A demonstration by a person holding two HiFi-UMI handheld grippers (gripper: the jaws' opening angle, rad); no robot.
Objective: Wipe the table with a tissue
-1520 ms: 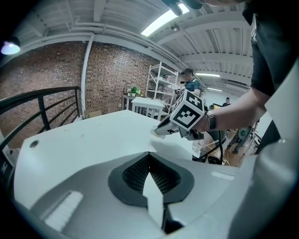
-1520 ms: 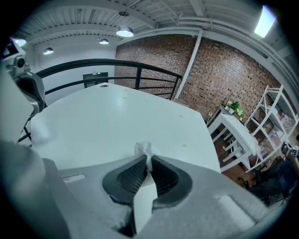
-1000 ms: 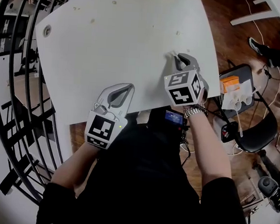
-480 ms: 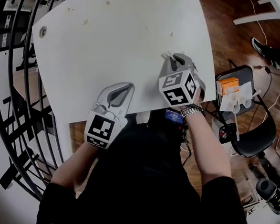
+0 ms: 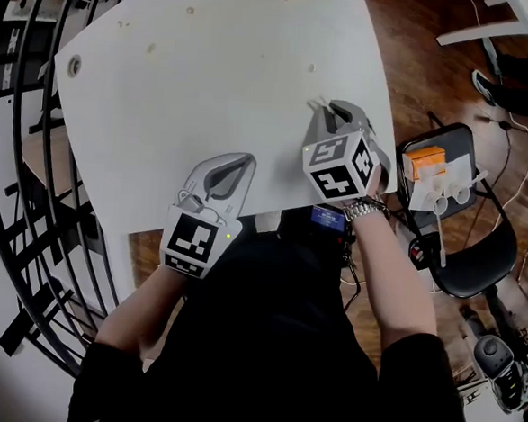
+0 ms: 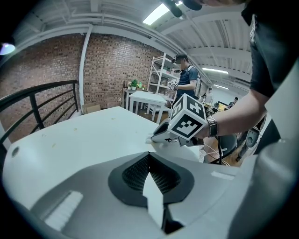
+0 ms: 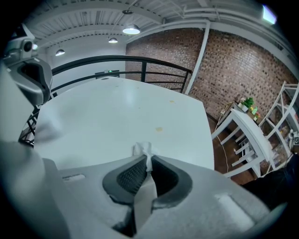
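In the head view my right gripper (image 5: 323, 107) rests on the white table (image 5: 210, 85) near its right front corner. It is shut on a small white tissue (image 7: 142, 149), whose crumpled end sticks out past the jaw tips and touches the tabletop. My left gripper (image 5: 243, 163) lies at the table's near edge, shut with nothing between its jaws. In the left gripper view the right gripper (image 6: 157, 137) sits just ahead with the tissue (image 6: 154, 138) at its tip. Small brownish specks (image 5: 150, 49) dot the far part of the table, and one speck (image 7: 159, 129) lies ahead of the tissue.
A black metal railing (image 5: 14, 170) curves round the table's left side. A black chair (image 5: 465, 238) holding an orange box (image 5: 426, 160) and white items stands at the right. A round grommet (image 5: 73, 66) sits near the table's far left corner. A person stands far off by shelves.
My right gripper has slid a little across the table with the tissue. The left gripper has stayed in place. The head view has shifted slightly.
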